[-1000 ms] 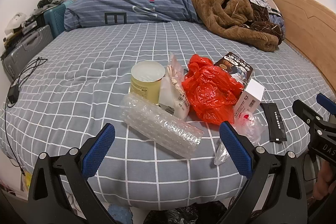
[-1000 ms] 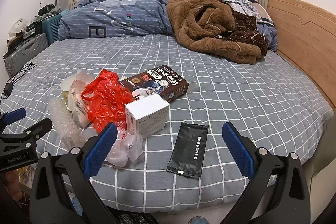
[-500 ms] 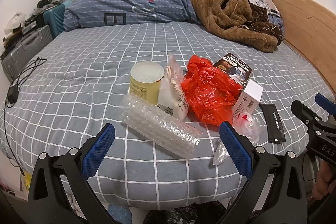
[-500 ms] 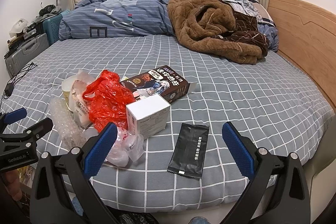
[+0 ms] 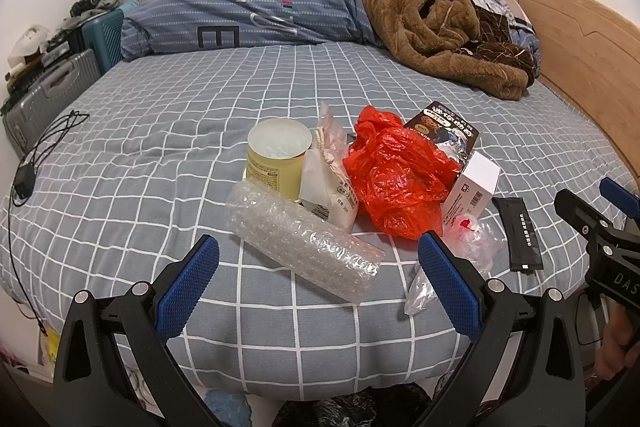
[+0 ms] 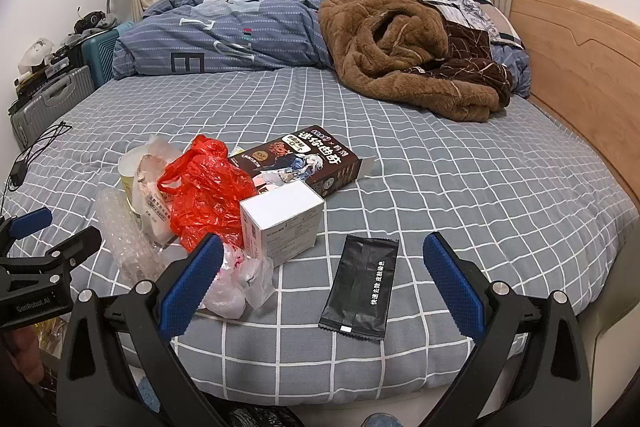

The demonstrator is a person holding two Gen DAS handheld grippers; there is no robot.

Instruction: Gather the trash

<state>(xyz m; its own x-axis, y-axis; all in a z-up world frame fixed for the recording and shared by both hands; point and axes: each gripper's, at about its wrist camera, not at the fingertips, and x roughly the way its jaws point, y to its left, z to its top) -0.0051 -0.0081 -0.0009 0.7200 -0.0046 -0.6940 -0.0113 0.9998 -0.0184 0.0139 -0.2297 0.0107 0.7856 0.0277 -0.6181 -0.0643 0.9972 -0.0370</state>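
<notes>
Both the left gripper [image 5: 318, 269] and the right gripper [image 6: 320, 267] are held with jaws wide and nothing between them. The trash is heaped near the bed's [image 5: 160, 131] front edge: a bubble-wrap roll [image 5: 300, 241] lies at 12 o'clock from the left gripper, with a red plastic bag [image 5: 396, 179] at 1 o'clock; a black sachet [image 6: 360, 287] lies at 12 o'clock from the right gripper.

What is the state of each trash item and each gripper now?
left gripper: open, empty
right gripper: open, empty
yellow can: upright
bubble wrap: rolled, lying flat
red bag: crumpled
white box: closed
black packet: flat, apart from pile
</notes>
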